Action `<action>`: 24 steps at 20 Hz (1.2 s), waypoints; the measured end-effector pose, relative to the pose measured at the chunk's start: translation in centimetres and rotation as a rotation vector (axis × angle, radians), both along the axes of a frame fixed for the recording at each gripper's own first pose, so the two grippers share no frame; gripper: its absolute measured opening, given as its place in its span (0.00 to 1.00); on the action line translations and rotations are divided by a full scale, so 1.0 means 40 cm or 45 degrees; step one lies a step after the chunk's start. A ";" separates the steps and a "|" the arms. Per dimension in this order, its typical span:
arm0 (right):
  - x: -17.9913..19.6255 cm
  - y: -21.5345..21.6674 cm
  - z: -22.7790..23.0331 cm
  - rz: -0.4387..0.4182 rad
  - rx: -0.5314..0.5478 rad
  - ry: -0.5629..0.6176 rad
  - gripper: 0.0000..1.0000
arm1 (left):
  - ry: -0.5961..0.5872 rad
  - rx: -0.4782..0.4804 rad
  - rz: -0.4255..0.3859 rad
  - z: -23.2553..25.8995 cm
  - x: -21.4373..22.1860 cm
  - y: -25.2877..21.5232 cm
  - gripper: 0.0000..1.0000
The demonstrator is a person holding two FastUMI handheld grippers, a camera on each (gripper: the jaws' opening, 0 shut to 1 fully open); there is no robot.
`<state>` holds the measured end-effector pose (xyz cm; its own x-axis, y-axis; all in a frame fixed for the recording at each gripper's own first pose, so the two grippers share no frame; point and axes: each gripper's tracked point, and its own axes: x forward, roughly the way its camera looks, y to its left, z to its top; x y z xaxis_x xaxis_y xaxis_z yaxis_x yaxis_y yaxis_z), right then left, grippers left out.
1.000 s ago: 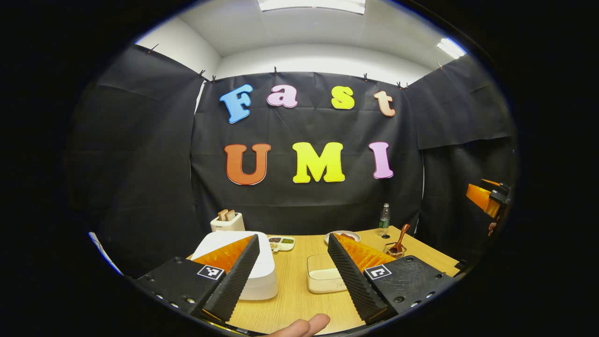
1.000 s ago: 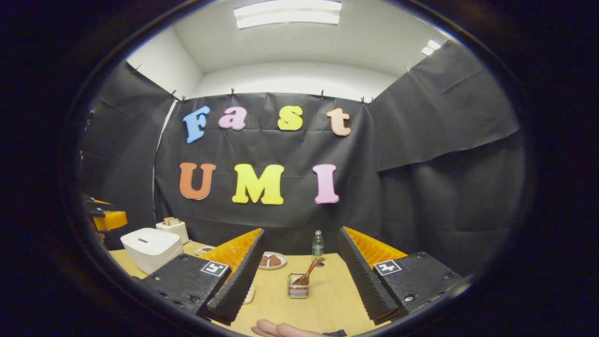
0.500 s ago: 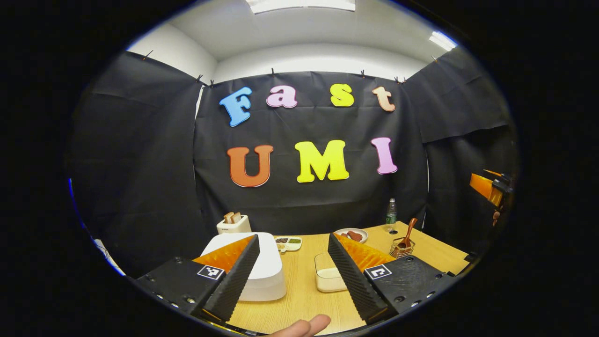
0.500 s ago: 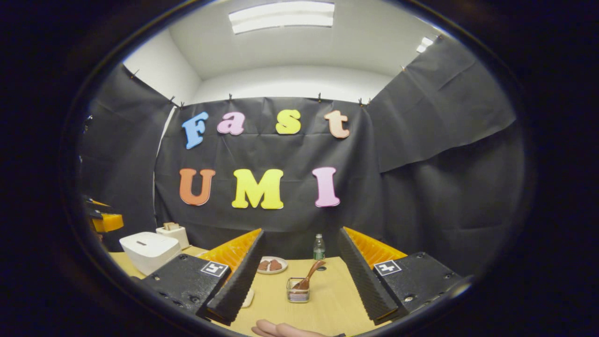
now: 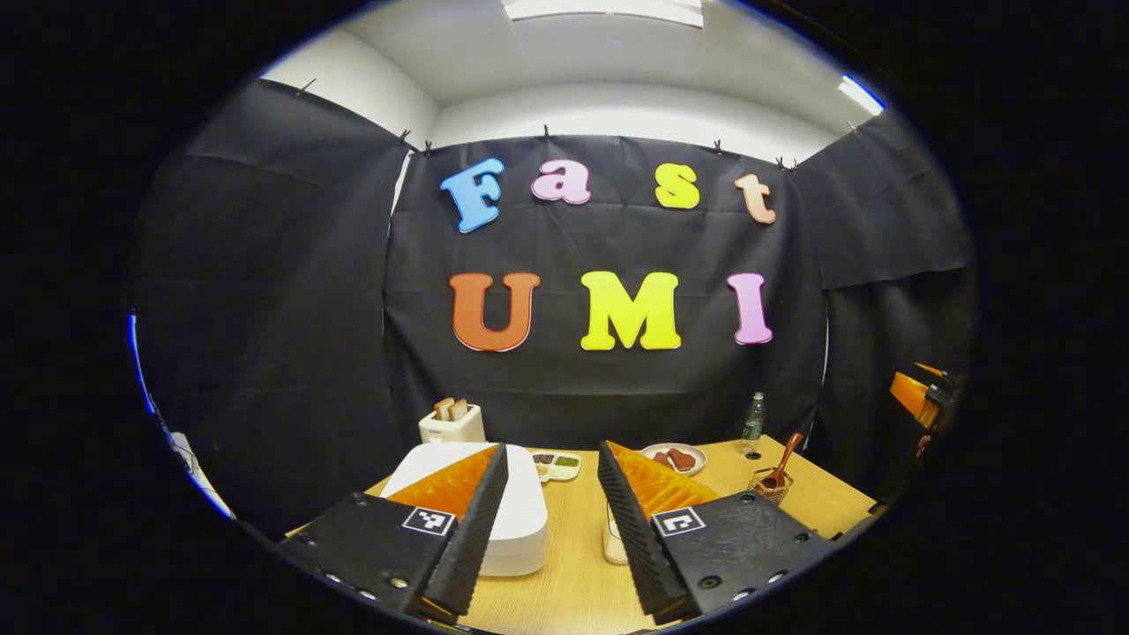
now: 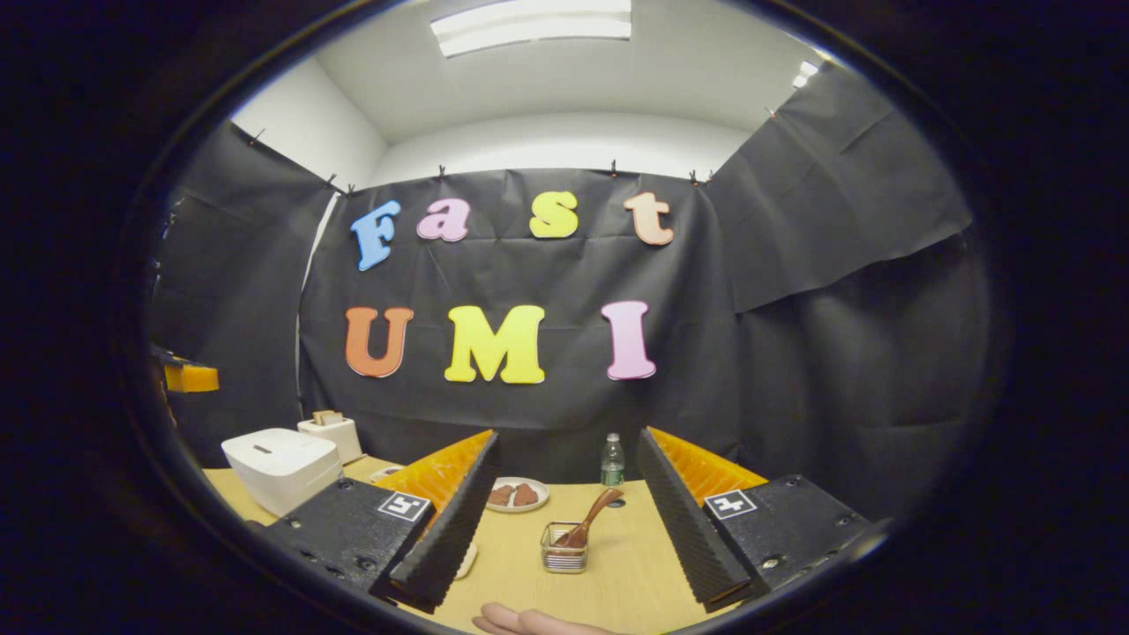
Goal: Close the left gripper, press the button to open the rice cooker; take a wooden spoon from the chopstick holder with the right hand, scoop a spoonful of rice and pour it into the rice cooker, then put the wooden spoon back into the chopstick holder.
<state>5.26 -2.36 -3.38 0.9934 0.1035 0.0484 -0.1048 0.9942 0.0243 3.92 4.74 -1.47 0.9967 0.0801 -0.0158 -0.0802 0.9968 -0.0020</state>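
The white rice cooker (image 5: 527, 507) sits lid down on the wooden table (image 5: 573, 586), just ahead of my left gripper (image 5: 551, 451). That gripper is open with a narrowed gap and holds nothing; its left finger covers part of the cooker. A white rice container (image 5: 610, 540) peeks out beside its right finger. In the right gripper view, the wire chopstick holder (image 6: 564, 558) with the wooden spoon (image 6: 593, 516) stands ahead, centred between the fingers of my right gripper (image 6: 565, 437). That gripper is open, empty and apart from the holder. The cooker (image 6: 282, 467) is at the far left there.
A toaster with bread (image 5: 452, 423), a small condiment tray (image 5: 557, 463), a plate of food (image 5: 675, 459) and a bottle (image 5: 751, 422) line the back of the table. A person's fingers (image 6: 529, 622) show at the bottom of the right gripper view.
The left gripper's fingers have come closer together, and its view has swung left so the cooker sits more central. The right gripper has barely moved.
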 end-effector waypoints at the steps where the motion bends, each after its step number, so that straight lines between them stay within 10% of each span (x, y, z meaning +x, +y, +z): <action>1: 0.007 -0.005 -0.007 0.003 -0.002 0.001 0.98 | 0.010 0.003 0.024 -0.002 0.011 0.025 0.59; 2: 0.017 -0.013 -0.020 0.000 -0.005 0.006 0.98 | 0.023 0.014 0.047 -0.011 0.025 0.051 0.30; 8: 0.071 -0.034 -0.102 -0.010 0.009 0.074 0.98 | 0.155 0.058 0.107 -0.062 0.076 0.134 0.30; 10: 0.092 -0.034 -0.125 -0.010 0.004 0.095 0.98 | 0.206 0.016 0.120 -0.135 0.132 0.158 0.00; 24: 0.170 -0.076 -0.229 -0.082 -0.008 0.177 0.98 | 0.583 -0.087 0.199 -0.376 0.298 0.301 0.00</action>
